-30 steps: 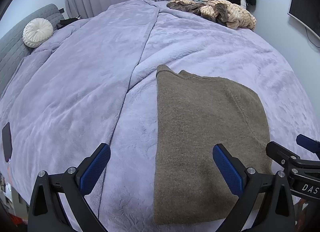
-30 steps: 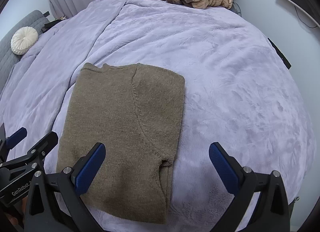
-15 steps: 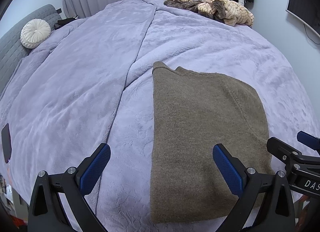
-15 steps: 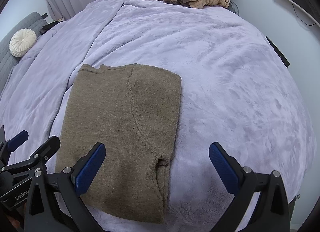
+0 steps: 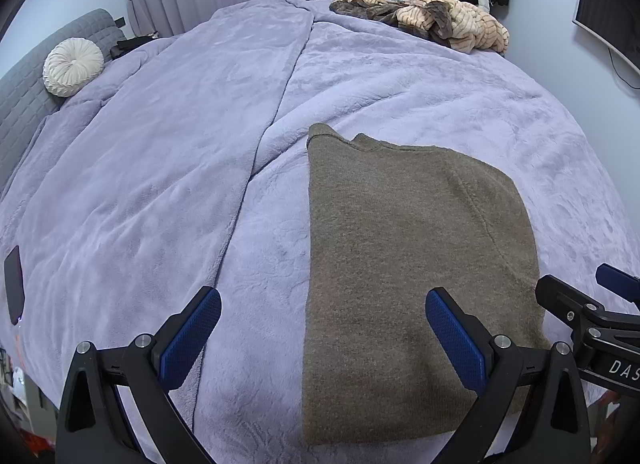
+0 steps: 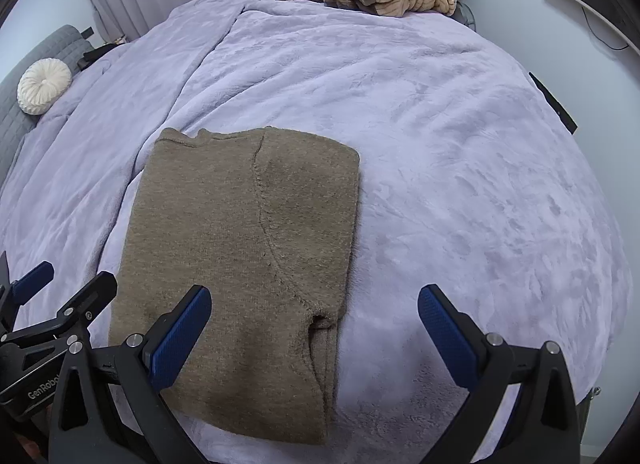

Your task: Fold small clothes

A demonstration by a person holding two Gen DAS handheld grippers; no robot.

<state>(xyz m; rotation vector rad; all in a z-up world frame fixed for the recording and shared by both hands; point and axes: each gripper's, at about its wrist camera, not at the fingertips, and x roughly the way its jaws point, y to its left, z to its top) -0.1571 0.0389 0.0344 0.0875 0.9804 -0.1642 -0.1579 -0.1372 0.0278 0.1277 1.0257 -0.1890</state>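
The left gripper and right gripper have black frames, silver screws and blue textured pads; white letters mark their sides.

sweater near hem behind left gripper, monitor cropped

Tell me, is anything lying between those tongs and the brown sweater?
Nothing visible. Both left tongs and right tongs hang open right over the sweater, with only bare blanket around it.

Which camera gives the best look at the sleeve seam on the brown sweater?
The right wrist view: the sweater shows its curved seam down to the armpit. The left wrist view shows that seam faint near the edge.
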